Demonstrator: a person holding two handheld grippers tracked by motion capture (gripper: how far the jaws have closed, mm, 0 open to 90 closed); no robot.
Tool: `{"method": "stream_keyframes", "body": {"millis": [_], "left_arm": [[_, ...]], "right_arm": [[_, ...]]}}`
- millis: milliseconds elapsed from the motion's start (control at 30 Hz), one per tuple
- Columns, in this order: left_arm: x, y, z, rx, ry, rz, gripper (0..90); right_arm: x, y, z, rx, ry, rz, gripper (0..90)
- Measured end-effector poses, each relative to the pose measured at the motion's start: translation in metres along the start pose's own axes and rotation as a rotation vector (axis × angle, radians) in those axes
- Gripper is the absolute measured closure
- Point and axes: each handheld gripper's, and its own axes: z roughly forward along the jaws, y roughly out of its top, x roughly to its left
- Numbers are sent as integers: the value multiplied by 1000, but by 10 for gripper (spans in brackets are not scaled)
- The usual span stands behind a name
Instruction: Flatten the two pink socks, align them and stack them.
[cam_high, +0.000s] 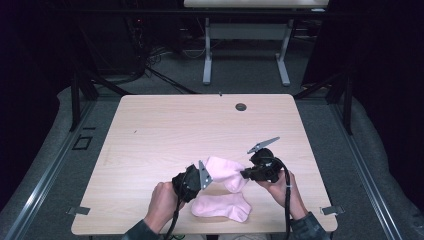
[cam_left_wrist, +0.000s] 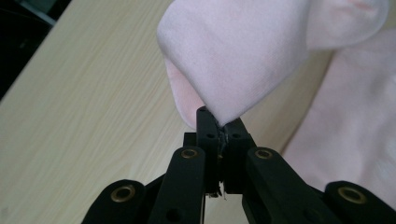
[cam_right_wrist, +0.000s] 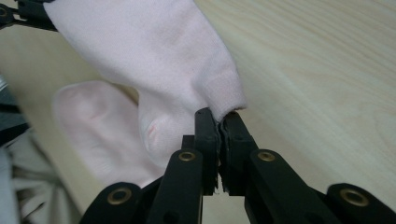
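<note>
The person's hands come in over the near edge of the table (cam_high: 150, 125), each holding a tool. The left tool (cam_high: 200, 178) has its jaws clamped on a corner of a pink sock (cam_high: 225, 172); in the left gripper view the fabric is pinched between the tips and bulges upward above them. The right tool (cam_high: 243, 173) is clamped on the other end of the same sock, on its cuff hem, as the right gripper view shows. The sock hangs lifted between the two tools, above the table near the middle of the near edge. A second pink sock (cam_high: 222, 206) lies flat on the table just under and in front of the held one, close to the near edge. Farther off, a round cable hole (cam_high: 241, 106) sits near the far edge. Beyond the table stands another table's white frame (cam_high: 207, 55) on the grey floor. No writing or labels can be read anywhere.
</note>
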Motion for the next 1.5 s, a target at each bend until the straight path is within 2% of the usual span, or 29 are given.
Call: {"method": "stream_keyframes", "body": {"millis": [67,100,200,267,300,333,367,400,433,467,533,567,600,633,667,700,767,833,900,933,967,1000,1033,1067,1100,1200,1233,1333,1500], "left_arm": [[-11,-2,-11,25,-4,32,888],[-16,-4,-13,26,-11,34,887],[-35,-11,-13,61,-69,46,886],[-48,-17,-4,88,-110,55,859],[-52,-21,6,117,-127,47,807],[-53,-25,12,133,-142,27,703],[-52,-30,16,131,-162,7,636],[-50,-33,17,122,-176,-12,607],[-46,-39,15,86,-222,-73,574],[-40,-43,12,66,-252,-114,544],[-29,-50,7,19,-268,-194,503],[-24,-52,5,6,-272,-223,487],[-17,-55,2,-11,-269,-252,480],[-13,-57,1,-19,-267,-275,479],[-8,-59,1,-28,-260,-306,479],[-4,-60,1,-36,-255,-324,483],[-1,-59,9,-33,-271,-359,501],[-2,-57,18,-15,-301,-361,518],[-7,-52,26,11,-307,-332,545],[-10,-50,31,26,-311,-318,569],[-13,-48,34,43,-311,-300,577],[-16,-47,38,58,-320,-285,597],[-18,-46,40,71,-318,-273,616],[-22,-45,43,88,-307,-254,636],[-24,-45,45,95,-306,-249,668],[-27,-43,46,93,-274,-236,771],[-28,-42,45,87,-268,-232,800],[-26,-43,44,67,-274,-238,845],[-16,-45,32,36,-318,-305,847]], "right_arm": [[11,-2,-9,32,18,-13,866],[15,-4,-11,59,31,-21,865],[22,-11,-10,148,61,-13,865],[19,-19,6,208,80,12,865],[16,-21,13,255,56,1,863],[13,-26,27,285,41,6,859],[11,-30,36,300,30,9,853],[10,-33,44,308,23,13,831],[10,-36,49,296,27,19,800],[8,-38,52,293,21,3,791],[8,-40,53,281,10,-17,733],[9,-41,53,252,20,-11,714],[9,-42,52,255,20,-6,706],[10,-43,51,231,14,-6,693],[9,-43,49,247,3,-27,686],[12,-46,50,201,9,9,670],[13,-50,46,179,-3,16,658],[13,-54,43,171,-20,11,634],[16,-60,44,140,-23,53,627],[16,-61,44,145,-19,49,632],[19,-65,45,123,-24,66,632],[19,-66,46,140,-24,55,637],[19,-68,46,133,-40,42,666],[21,-69,48,117,-32,64,677],[22,-71,49,113,-49,56,697],[23,-74,48,97,-62,49,757],[25,-75,49,76,-68,55,778],[27,-75,46,68,-84,38,825],[29,-74,39,59,-83,42,837]]}}
